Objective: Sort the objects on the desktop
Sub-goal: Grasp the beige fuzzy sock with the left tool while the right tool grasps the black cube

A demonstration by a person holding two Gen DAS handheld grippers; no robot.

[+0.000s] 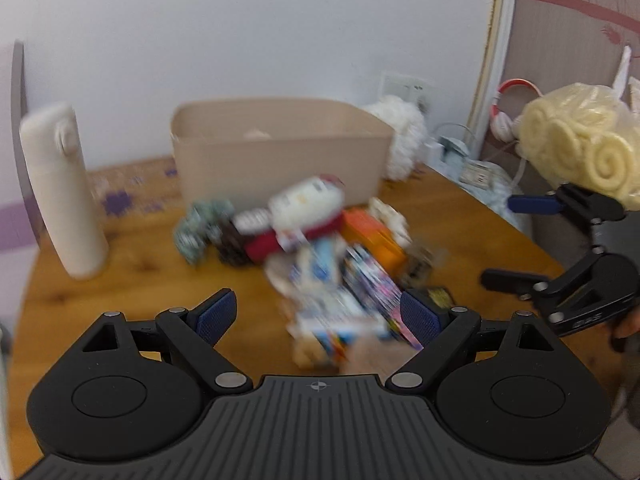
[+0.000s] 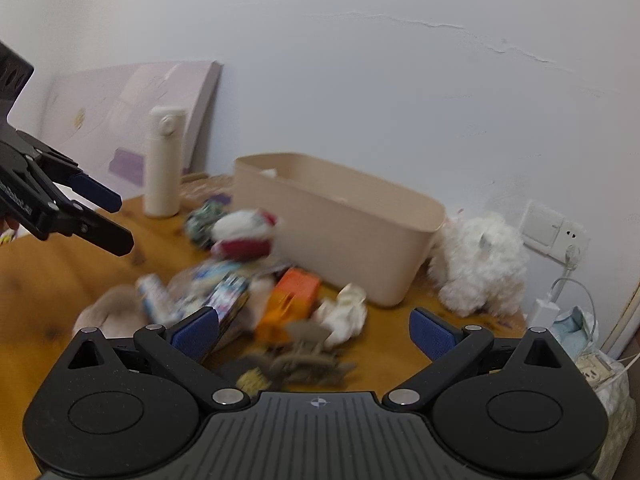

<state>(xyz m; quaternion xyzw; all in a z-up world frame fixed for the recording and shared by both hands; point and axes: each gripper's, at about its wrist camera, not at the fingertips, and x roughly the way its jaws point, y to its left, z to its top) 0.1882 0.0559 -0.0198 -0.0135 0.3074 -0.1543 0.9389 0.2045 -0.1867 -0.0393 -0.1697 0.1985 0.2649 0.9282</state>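
Note:
A blurred pile of small objects lies on the wooden table in front of a beige bin. It holds a red and white packet, an orange box and colourful packets. My left gripper is open and empty, just short of the pile. My right gripper shows at the right, open and empty. In the right wrist view my right gripper is open above the pile, the orange box and the bin. The left gripper shows at the left, open.
A cream bottle stands at the table's left. A white fluffy toy sits right of the bin. A bag of yellow rolls hangs at the right. A wall socket with cables is beyond the table's right edge.

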